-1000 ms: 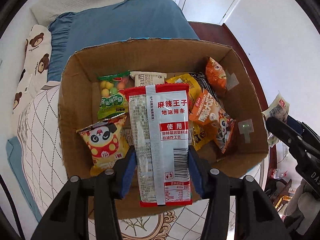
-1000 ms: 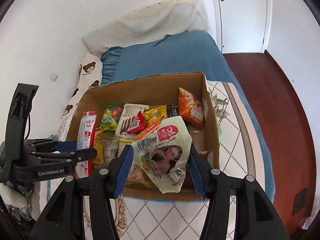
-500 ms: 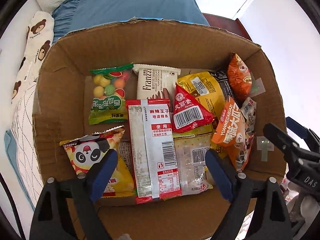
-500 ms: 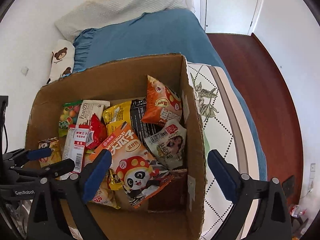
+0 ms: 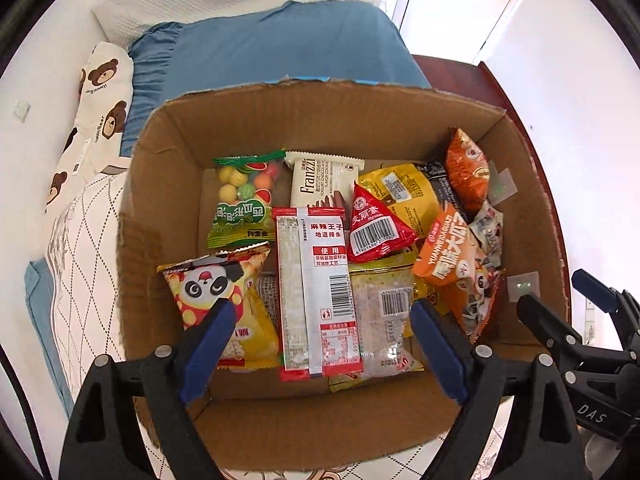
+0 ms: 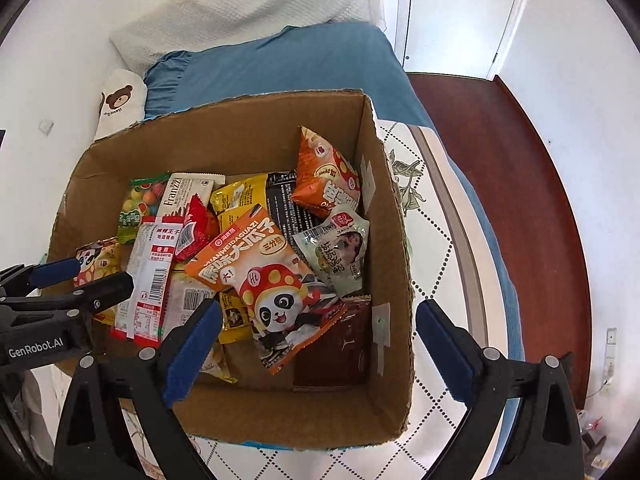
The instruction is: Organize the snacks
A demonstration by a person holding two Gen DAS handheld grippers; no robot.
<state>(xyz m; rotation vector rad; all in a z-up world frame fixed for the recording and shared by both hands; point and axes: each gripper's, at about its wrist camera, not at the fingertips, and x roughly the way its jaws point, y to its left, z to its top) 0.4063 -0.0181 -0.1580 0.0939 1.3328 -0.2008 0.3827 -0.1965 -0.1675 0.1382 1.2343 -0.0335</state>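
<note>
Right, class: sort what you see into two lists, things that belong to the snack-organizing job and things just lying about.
Part of the job:
cardboard box
red spicy-strip packet
orange sunflower-seed bag
Franzzi wafer pack

Just lying about:
blue pillow
bear-print pillow
white door

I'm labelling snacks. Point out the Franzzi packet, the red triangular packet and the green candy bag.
Franzzi packet (image 5: 320, 180), left wrist view, on its white front.
Red triangular packet (image 5: 374, 226), left wrist view, near its barcode.
Green candy bag (image 5: 242, 208), left wrist view, on its green label.
</note>
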